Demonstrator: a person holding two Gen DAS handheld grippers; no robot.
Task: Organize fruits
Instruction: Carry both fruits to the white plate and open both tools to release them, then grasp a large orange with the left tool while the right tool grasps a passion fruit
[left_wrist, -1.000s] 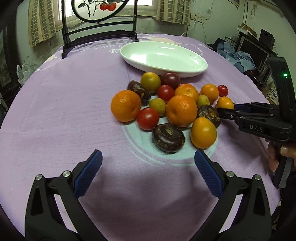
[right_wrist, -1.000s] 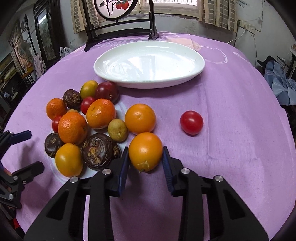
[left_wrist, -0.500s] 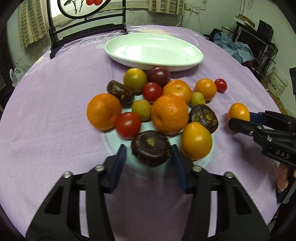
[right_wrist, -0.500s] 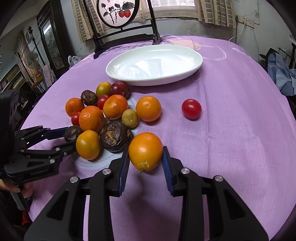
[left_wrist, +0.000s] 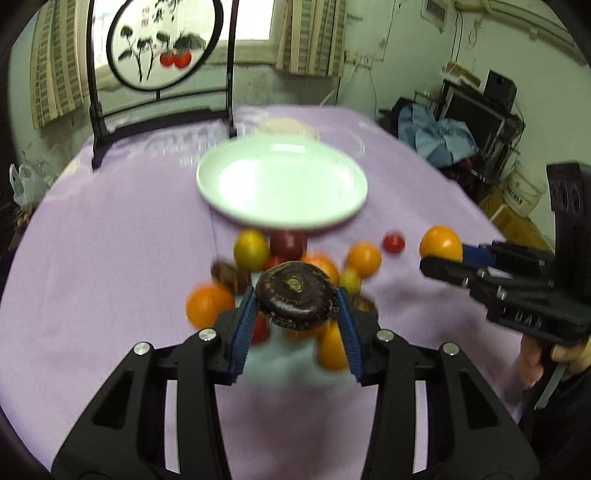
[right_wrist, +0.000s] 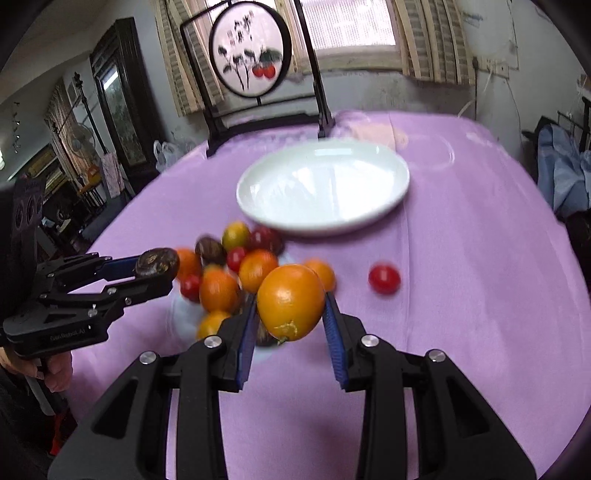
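My left gripper is shut on a dark brown wrinkled fruit and holds it above the fruit pile; it also shows in the right wrist view. My right gripper is shut on an orange fruit and holds it above the table; it also shows in the left wrist view. A white oval plate stands empty behind the pile. The pile holds several oranges, red tomatoes and dark fruits, blurred by motion.
A lone red tomato lies on the purple tablecloth right of the pile. A black-framed round screen stands at the table's far edge. Furniture and clutter surround the table.
My left gripper closed on the dark fruit and lifted it off the table. My right gripper lifted the orange fruit higher. Both views now tilt up toward the plate.
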